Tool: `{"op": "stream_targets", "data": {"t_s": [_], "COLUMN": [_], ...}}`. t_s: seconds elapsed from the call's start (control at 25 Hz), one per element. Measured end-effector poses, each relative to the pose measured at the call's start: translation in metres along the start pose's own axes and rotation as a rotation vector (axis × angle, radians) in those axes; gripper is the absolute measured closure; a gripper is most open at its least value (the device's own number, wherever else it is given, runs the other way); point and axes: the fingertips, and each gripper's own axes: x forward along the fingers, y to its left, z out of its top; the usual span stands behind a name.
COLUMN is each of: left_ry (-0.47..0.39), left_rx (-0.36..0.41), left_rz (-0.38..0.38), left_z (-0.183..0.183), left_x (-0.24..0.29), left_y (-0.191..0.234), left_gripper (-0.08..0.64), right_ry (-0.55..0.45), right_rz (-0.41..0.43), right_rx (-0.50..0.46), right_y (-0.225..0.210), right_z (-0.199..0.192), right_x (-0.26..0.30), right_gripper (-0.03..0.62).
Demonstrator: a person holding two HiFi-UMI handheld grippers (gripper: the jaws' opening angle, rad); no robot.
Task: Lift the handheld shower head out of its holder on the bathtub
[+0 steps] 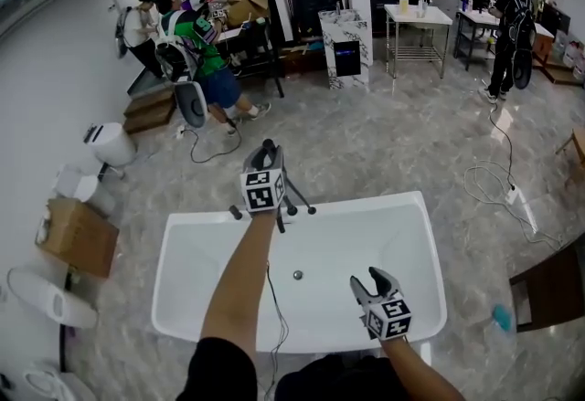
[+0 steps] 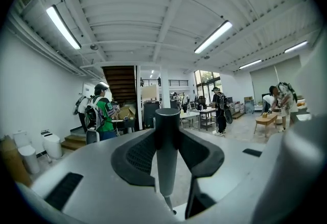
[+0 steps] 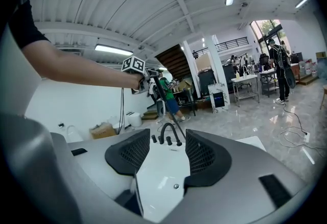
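Above the far rim of the bathtub (image 1: 183, 235), the left gripper (image 1: 266, 154) has its fingers clamped on the dark handle of the shower head (image 2: 166, 151). The head appears lifted clear of the faucet set (image 1: 294, 204), with its hose (image 3: 168, 110) running down to the rim. The right gripper (image 1: 368, 282) hovers over the basin's near right, fingers apart and empty. The smooth round handle could twist in the pinch, and a taut or snagged hose could tug it loose.

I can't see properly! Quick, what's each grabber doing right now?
Left gripper: closed on the shower head.
Right gripper: open, holding nothing.
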Motion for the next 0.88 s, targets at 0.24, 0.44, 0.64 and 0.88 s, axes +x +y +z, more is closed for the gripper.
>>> {"op": "stream_targets", "data": {"t_s": [0.24,0.44,0.64,0.88], "left_ry": [-0.026,-0.065,-0.101,-0.092], "left_rx": [0.002,0.031,-0.021,-0.039], "left_rz": [-0.010,-0.024,-0.017,-0.014], "left_z": [0.021,0.050,0.071,0.066], "left_x": [-0.018,-0.034,-0.048,-0.061], "left_y": [-0.001,0.004,0.015,0.022], "left_gripper": [0.428,0.428,0.428,0.428], "right_ry": [-0.032,-0.030,-0.033,-0.048], "right_rz": [0.008,0.025,0.033,0.020], "right_rx": [0.015,-0.022,-0.052,-0.080], "right_y": [0.016,0.029,0.037,0.044], "right_z": [0.017,0.023,0.027,0.041], "right_x": [0.000,0.002,0.010,0.019], "right_gripper": [0.388,0.390,0.393,0.413]}}
